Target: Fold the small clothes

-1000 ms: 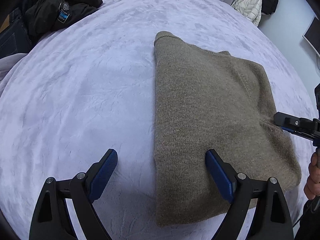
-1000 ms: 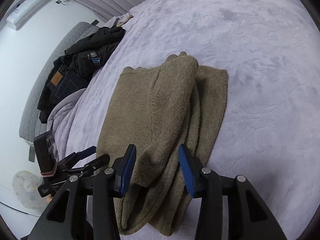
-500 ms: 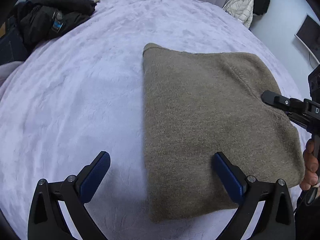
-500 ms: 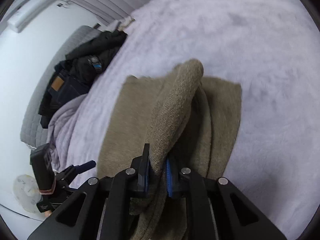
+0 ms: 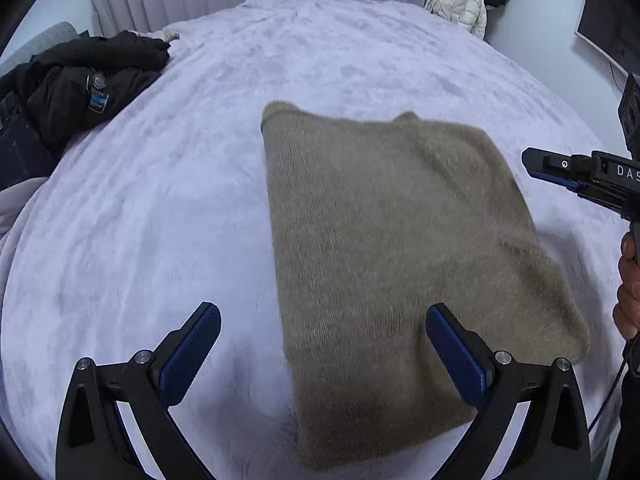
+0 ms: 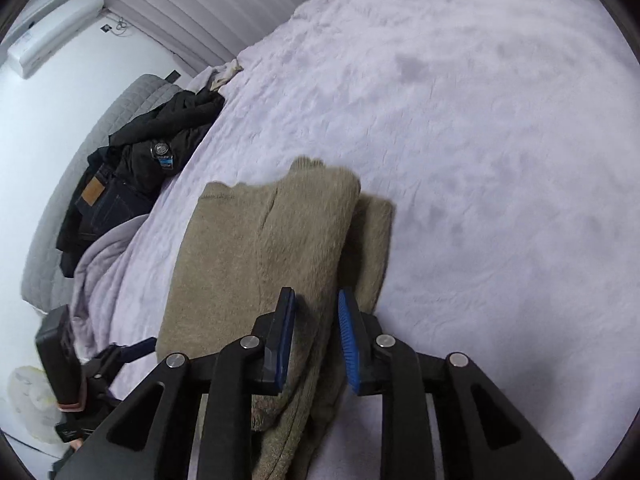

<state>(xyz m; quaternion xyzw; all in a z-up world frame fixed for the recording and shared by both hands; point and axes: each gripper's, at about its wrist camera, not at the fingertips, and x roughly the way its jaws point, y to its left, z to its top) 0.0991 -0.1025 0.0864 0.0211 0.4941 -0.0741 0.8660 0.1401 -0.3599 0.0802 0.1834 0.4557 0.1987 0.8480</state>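
Observation:
A folded olive-brown knit sweater point(image 5: 384, 240) lies on the lilac bed cover point(image 5: 160, 200); it also shows in the right wrist view point(image 6: 256, 248). My left gripper point(image 5: 320, 344) is open and empty, held above the sweater's near left edge. My right gripper point(image 6: 316, 332) has its jaws partly apart, with a folded sleeve of the sweater lying loosely between them. The right gripper also shows at the right edge of the left wrist view point(image 5: 560, 168), off the sweater's right side.
A black jacket point(image 5: 88, 80) and dark jeans point(image 6: 100, 200) are piled at the bed's left side. A white puffer coat point(image 5: 460, 0) hangs at the back right. A grey headboard point(image 6: 80, 152) stands beyond the pile. The cover point(image 6: 500, 160) stretches wide to the right.
My right gripper shut on the sweater's sleeve fold, carried it over the body, and now has its jaws apart again and backs off. My left gripper rose and stayed open.

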